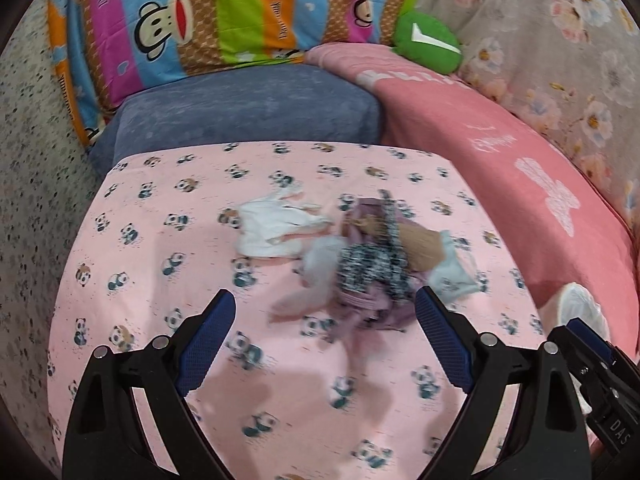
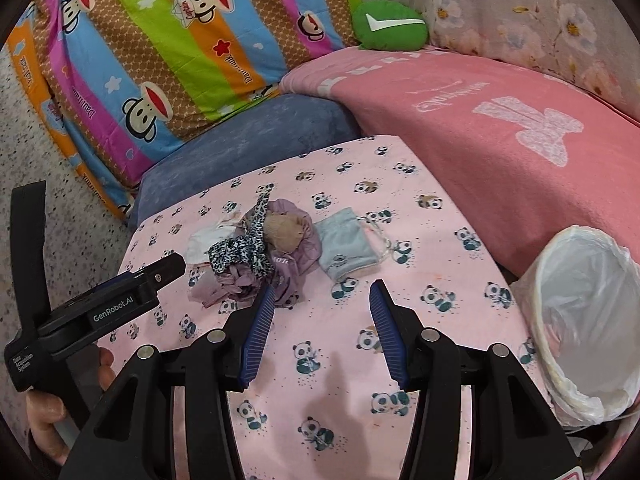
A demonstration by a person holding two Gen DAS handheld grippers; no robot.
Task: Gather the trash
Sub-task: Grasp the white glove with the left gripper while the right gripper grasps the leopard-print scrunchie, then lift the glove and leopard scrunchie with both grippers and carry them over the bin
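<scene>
A heap of soft scraps lies on the pink panda-print cloth: a leopard-print strip, crumpled purple fabric, a tan wad, a pale blue pouch and a white crumpled piece. My left gripper is open wide just short of the heap, holding nothing. My right gripper is open and empty, in front of the pouch. A bin with a white liner stands at the right. The left gripper also shows at the left, in a person's hand.
Behind the cloth lies a blue cushion, then a striped monkey-print pillow. A pink blanket, a green plush and floral fabric fill the right. Speckled floor is at the left.
</scene>
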